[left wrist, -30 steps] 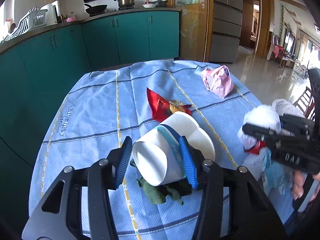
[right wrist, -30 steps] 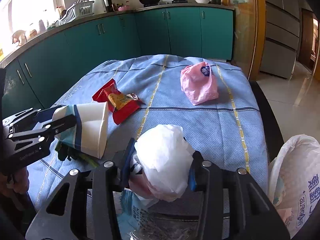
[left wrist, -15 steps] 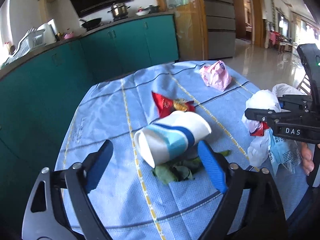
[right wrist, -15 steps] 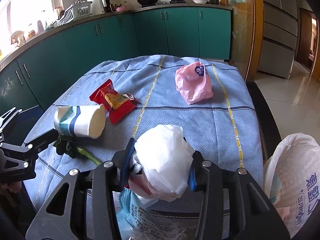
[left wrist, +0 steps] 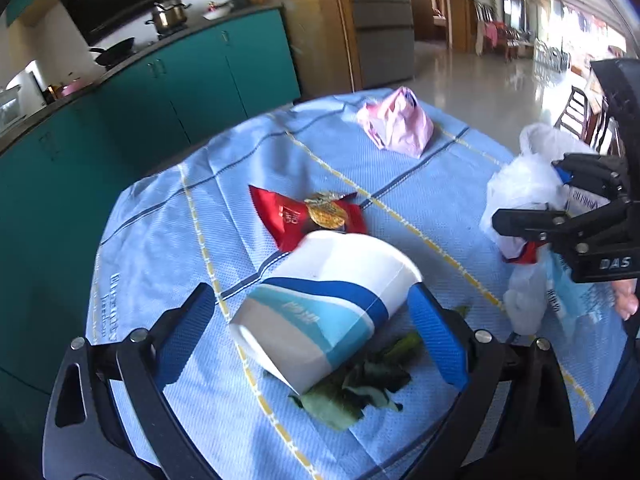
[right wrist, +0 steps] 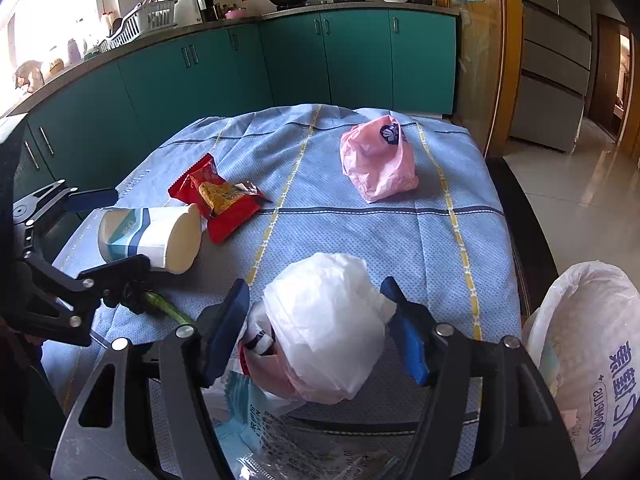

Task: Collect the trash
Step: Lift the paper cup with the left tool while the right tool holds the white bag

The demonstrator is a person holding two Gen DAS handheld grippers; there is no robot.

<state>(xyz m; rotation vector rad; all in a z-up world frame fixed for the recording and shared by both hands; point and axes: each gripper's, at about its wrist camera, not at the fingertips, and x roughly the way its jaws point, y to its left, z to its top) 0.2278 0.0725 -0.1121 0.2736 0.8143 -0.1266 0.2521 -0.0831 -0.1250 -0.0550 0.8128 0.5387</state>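
Note:
A white and blue paper cup [left wrist: 328,312] lies on its side on the blue tablecloth [left wrist: 160,232], over some green leaves [left wrist: 352,392]. My left gripper [left wrist: 316,336] is open with a finger on each side of the cup, not pressing it. My right gripper [right wrist: 320,332] is shut on a bundle of white plastic bags [right wrist: 328,320] with wrappers hanging below. The cup [right wrist: 152,236] and the left gripper [right wrist: 92,240] also show in the right wrist view. A red snack wrapper [left wrist: 308,216] and a pink plastic bag [left wrist: 396,124] lie farther back.
A large white sack [right wrist: 580,352] stands off the table's right edge. Teal kitchen cabinets [right wrist: 280,64] run behind the table. The red wrapper [right wrist: 216,200] and the pink bag [right wrist: 376,160] show in the right wrist view. Chairs [left wrist: 580,108] stand to the far right.
My left gripper let go of the cup, which now lies on the table on the leaves, and stays open around it. My right gripper has held its bag bundle throughout.

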